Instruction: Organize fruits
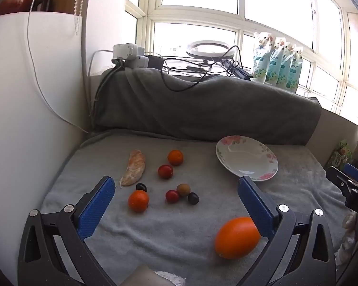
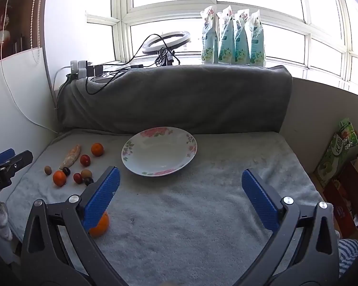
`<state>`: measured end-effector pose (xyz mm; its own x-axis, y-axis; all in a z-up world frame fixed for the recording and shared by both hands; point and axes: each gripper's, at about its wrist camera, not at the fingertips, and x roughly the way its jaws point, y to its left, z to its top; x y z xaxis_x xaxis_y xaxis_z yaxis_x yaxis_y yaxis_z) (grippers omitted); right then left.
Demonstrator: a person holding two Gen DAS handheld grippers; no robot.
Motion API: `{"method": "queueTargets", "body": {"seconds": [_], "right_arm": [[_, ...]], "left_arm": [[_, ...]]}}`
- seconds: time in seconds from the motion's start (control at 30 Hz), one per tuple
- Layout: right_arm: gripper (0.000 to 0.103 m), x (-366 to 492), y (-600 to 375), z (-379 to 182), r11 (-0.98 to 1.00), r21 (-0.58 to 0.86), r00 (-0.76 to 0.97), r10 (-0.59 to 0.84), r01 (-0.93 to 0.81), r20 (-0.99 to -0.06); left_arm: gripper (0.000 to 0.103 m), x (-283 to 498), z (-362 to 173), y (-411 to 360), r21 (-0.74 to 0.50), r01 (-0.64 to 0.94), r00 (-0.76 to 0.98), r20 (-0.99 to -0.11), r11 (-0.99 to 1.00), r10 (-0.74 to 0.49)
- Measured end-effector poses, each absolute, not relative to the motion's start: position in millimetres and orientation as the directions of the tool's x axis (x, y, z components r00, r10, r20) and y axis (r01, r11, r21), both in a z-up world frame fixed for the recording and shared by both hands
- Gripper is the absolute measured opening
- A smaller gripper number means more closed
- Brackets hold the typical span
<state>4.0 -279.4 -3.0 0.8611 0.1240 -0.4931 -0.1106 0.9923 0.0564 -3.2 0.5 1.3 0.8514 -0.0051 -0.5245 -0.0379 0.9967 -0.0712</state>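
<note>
A: Both claws gape wide, holding nothing: left gripper (image 1: 176,189) above the scattered fruit, right gripper (image 2: 180,182) facing the empty floral plate (image 2: 140,166).

B: And the fruit?

A: Loose on the grey towel (image 1: 169,233), left of the plate; the big orange fruit (image 1: 237,237) lies beside the left gripper's right finger.

B: Risk?

A: Round fruit on soft cloth; I'd guess a nudge rolls it away.

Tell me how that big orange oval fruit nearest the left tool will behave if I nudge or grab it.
The large orange fruit looks smooth and glossy, so the pads may slip. Its egg shape on the soft grey towel suggests it would wobble rather than roll straight. It probably weighs more than the small fruits.
</note>
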Motion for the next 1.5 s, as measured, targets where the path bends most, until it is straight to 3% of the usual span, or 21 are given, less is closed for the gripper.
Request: {"method": "queueTargets", "body": {"seconds": [1.5], "right_arm": [[0.103, 3.7, -272.9, -4.9, 0.990, 0.078, 0.852, 0.139, -0.116, -0.505]], "left_arm": [[0.102, -2.5, -2.5, 0.0, -0.074, -0.037, 0.847, -0.532, 0.997, -0.008]]}}
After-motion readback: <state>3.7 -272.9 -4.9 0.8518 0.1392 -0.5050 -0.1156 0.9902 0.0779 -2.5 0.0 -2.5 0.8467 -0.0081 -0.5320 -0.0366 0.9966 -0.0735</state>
